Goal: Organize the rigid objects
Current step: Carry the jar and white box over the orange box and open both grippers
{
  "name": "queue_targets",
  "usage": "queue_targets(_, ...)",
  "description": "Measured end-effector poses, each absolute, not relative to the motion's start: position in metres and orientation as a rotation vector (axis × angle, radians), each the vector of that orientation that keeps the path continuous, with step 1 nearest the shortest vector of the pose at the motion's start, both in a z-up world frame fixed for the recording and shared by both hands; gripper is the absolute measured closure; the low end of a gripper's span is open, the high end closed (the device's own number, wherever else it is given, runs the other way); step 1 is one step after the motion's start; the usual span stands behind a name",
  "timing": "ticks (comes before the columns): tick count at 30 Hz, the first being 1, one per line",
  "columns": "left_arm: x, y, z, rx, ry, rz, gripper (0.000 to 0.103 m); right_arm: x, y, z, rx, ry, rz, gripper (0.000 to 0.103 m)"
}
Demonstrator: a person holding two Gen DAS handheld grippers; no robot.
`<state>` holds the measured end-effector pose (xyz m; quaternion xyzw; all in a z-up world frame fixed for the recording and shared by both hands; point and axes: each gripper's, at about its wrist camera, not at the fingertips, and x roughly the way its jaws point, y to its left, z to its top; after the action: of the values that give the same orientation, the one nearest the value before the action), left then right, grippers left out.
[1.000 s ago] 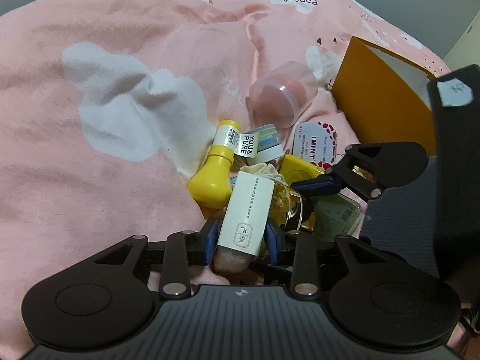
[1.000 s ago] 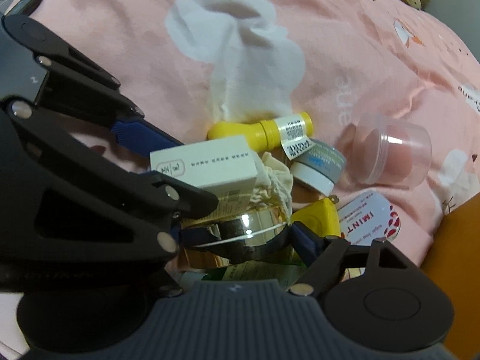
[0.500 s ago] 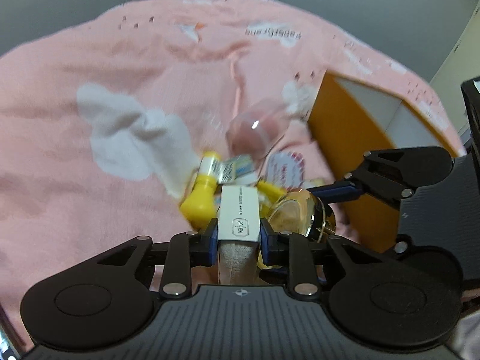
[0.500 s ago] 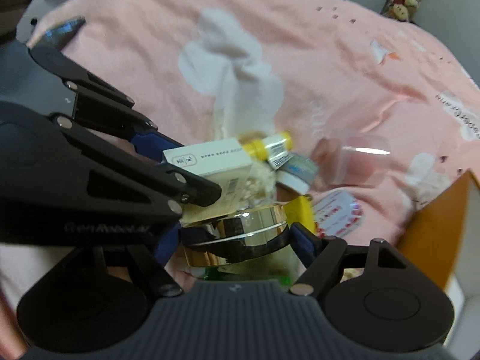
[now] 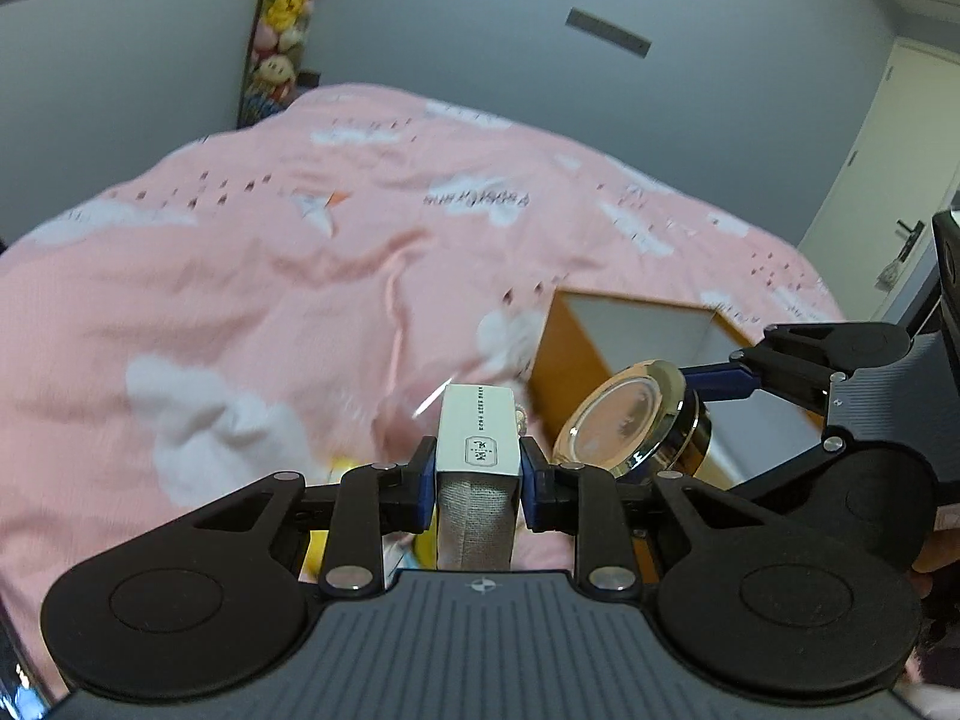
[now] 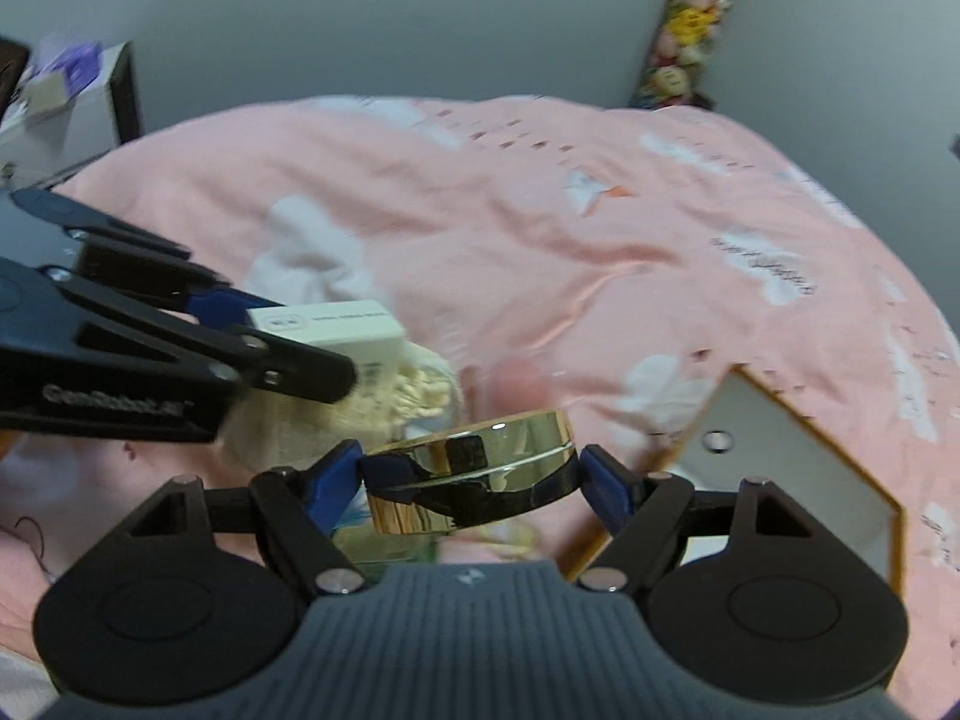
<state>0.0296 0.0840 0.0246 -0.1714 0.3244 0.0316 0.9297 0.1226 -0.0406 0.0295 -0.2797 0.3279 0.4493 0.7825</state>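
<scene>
My left gripper (image 5: 477,468) is shut on a white box (image 5: 478,431) with a cloth pouch hanging under it, held above the pink bed. The box also shows in the right wrist view (image 6: 327,324). My right gripper (image 6: 474,468) is shut on a gold-lidded jar (image 6: 474,468), which also shows in the left wrist view (image 5: 636,420) just right of the box. An open orange box (image 5: 636,336) with a white inside lies on the bed ahead and to the right; it shows in the right wrist view (image 6: 798,456) too. A yellow bottle (image 5: 345,465) peeks out below my left fingers.
The pink quilt (image 5: 270,276) with white cloud prints covers the bed. A pale pouch and other small items (image 6: 414,390) lie blurred below the grippers. Grey walls, a door (image 5: 888,180) at right and a column of plush toys (image 5: 279,18) stand behind.
Both grippers have lifted up from the pile with the white box and the gold jar, and both views have tilted up toward the wall. The orange box now shows its open inside.
</scene>
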Motion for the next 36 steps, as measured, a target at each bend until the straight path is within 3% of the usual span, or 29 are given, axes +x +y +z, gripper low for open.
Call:
queue_targets(13, 0.091, 0.024, 0.053, -0.307, 0.593, -0.165, 0.073, 0.174, -0.108, 0.061, -0.544, 0.669, 0.670, 0.026)
queue_targets(36, 0.188, -0.047, -0.017, -0.184, 0.798, -0.267, 0.073, 0.255, -0.155, -0.027, -0.570, 0.949, 0.540, 0.026)
